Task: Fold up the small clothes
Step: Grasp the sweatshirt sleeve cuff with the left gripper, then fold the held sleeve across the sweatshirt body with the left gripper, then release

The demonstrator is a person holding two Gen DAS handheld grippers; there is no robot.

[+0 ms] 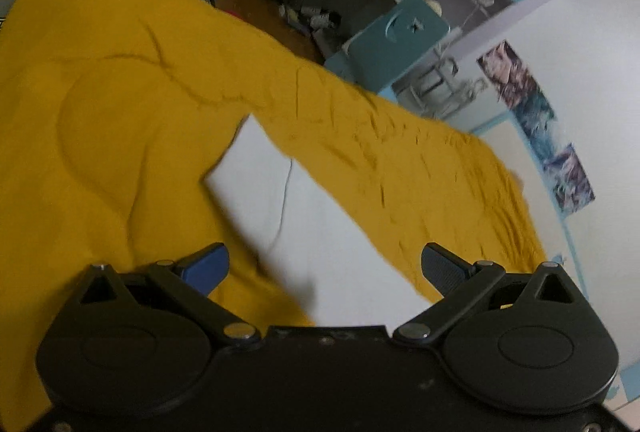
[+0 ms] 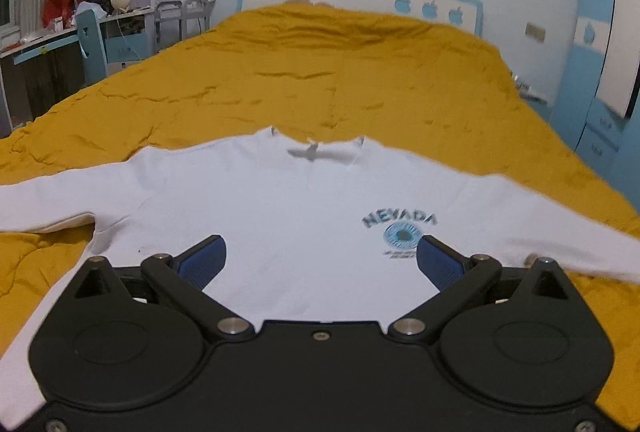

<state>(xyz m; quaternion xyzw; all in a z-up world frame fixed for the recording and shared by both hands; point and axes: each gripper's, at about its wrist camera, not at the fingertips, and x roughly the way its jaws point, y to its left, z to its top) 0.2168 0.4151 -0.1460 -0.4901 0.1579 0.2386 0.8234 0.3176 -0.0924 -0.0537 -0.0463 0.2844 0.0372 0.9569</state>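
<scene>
A white long-sleeved shirt [image 2: 288, 208] with a blue "NEVADA" print [image 2: 400, 222] lies flat on the yellow bedspread [image 2: 340, 72], collar away from me and both sleeves spread sideways. My right gripper [image 2: 320, 262] hovers open over the shirt's lower front, nothing between its blue pads [image 2: 202, 264]. In the left wrist view one white sleeve [image 1: 304, 232] of the shirt stretches across the yellow bedspread [image 1: 100, 136]. My left gripper [image 1: 326, 270] stands open just above that sleeve, holding nothing.
A blue chair [image 1: 396, 40] and a cluttered desk with shelves [image 2: 60, 32] stand along the bed's left side. A white and blue headboard [image 2: 360, 0] is at the far end, a blue cabinet [image 2: 596, 100] on the right.
</scene>
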